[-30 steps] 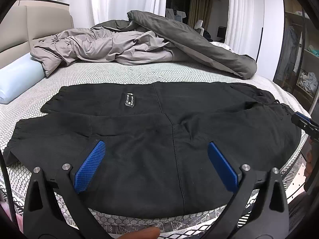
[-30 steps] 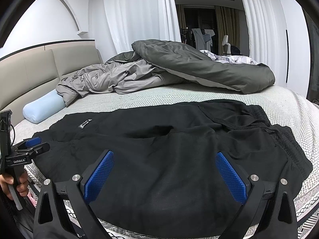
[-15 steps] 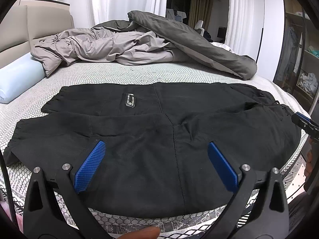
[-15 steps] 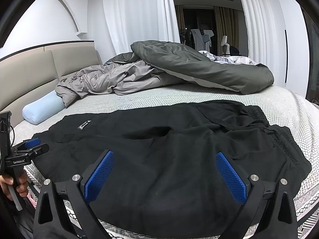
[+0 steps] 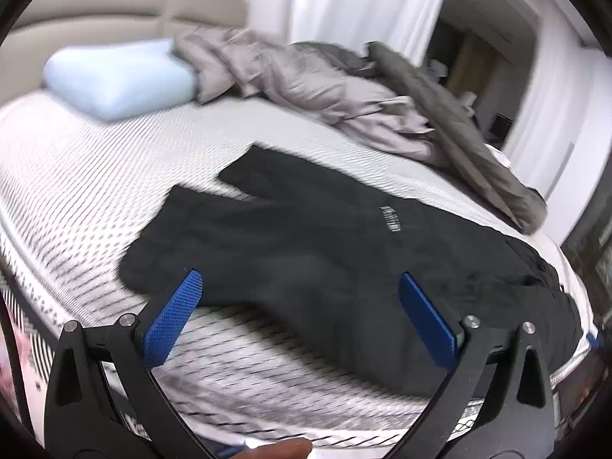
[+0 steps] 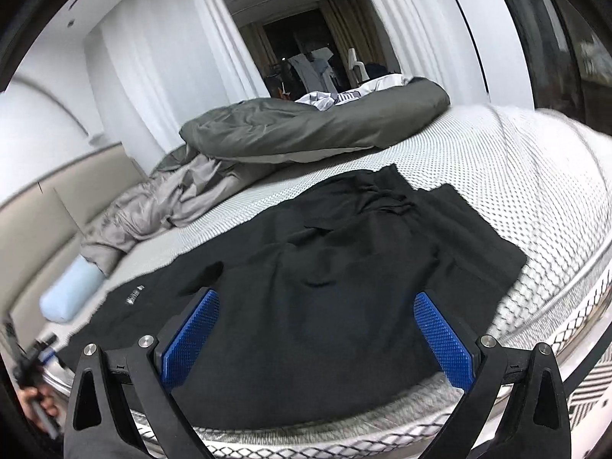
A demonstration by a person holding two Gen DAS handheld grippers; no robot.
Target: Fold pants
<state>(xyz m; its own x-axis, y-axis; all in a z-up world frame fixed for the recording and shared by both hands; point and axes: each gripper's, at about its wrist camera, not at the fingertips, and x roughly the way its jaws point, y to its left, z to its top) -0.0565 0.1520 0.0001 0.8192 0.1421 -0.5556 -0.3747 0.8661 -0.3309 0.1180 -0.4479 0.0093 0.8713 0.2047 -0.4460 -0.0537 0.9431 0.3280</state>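
Observation:
Black pants [image 5: 325, 252] lie flat across the near part of the bed, with a small white label [image 5: 391, 219]. In the left wrist view the leg cuffs are at the left and my left gripper [image 5: 300, 315] hovers open over the near leg's edge. In the right wrist view the pants [image 6: 344, 287] spread wide, waistband [image 6: 482, 237] at the right. My right gripper [image 6: 317, 338] is open above the near edge of the fabric. Both are empty.
A rumpled grey duvet [image 6: 306, 130] is piled at the far side of the bed. A light blue pillow [image 5: 118, 76] lies by the beige headboard [image 5: 126, 7]. The white patterned mattress [image 5: 76, 191] edge runs just below both grippers.
Both cameras have swung with motion blur: the left gripper shifted left toward the leg cuffs, the right gripper shifted right toward the waistband. The pants have not moved. Both grippers stay open.

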